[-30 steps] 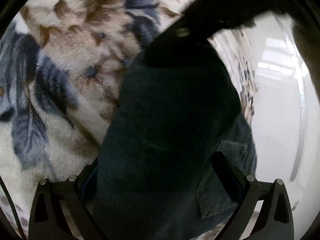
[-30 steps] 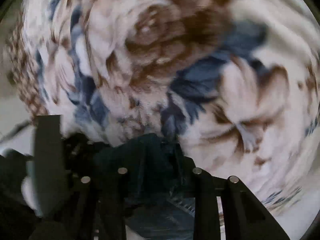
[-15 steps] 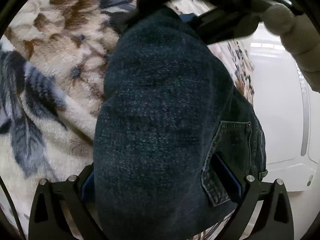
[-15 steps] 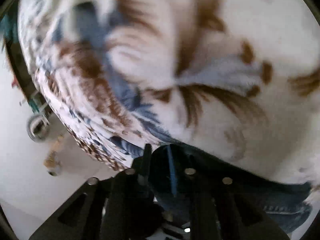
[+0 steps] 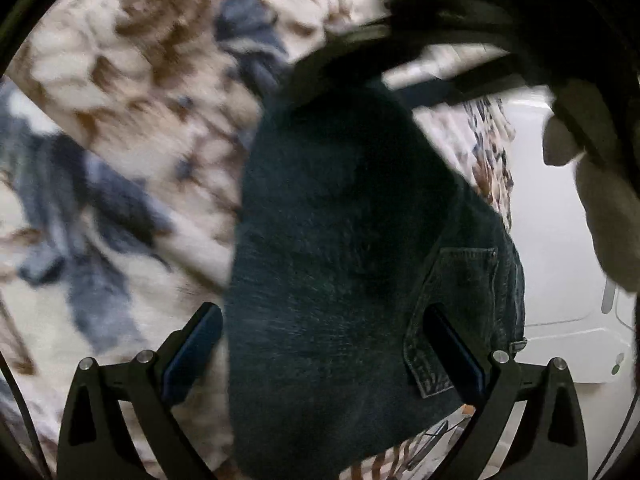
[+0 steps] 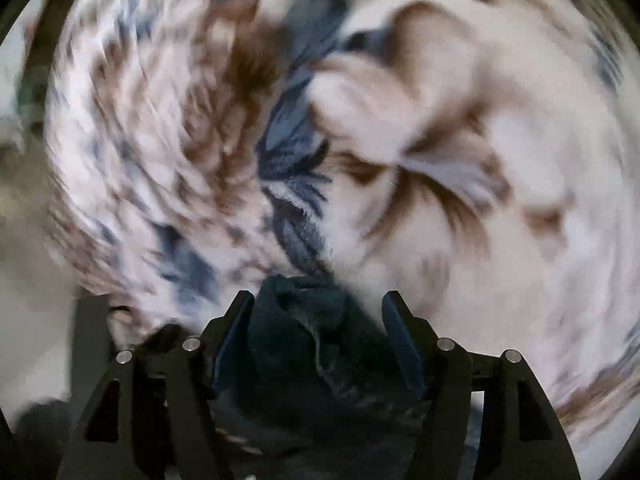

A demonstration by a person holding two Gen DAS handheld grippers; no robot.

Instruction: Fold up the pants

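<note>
Dark blue denim pants (image 5: 340,260) lie folded on a floral blanket (image 5: 120,140). A back pocket (image 5: 460,312) shows on their right side. My left gripper (image 5: 320,344) is open, its fingers standing either side of the pants' near end. The other gripper and a gloved hand (image 5: 592,200) are blurred at the top of the left wrist view, at the pants' far end. In the right wrist view my right gripper (image 6: 320,320) is open, with bunched denim (image 6: 304,320) lying loose between its fingers.
The brown, blue and cream floral blanket (image 6: 400,140) covers the bed in both views. A white glossy cabinet or appliance (image 5: 560,320) stands beyond the bed's right edge. The right wrist view is heavily motion-blurred.
My right gripper has opened and let go of the denim it held. It swung over the blanket. My left gripper has shifted slightly, with the pants still between its open fingers.
</note>
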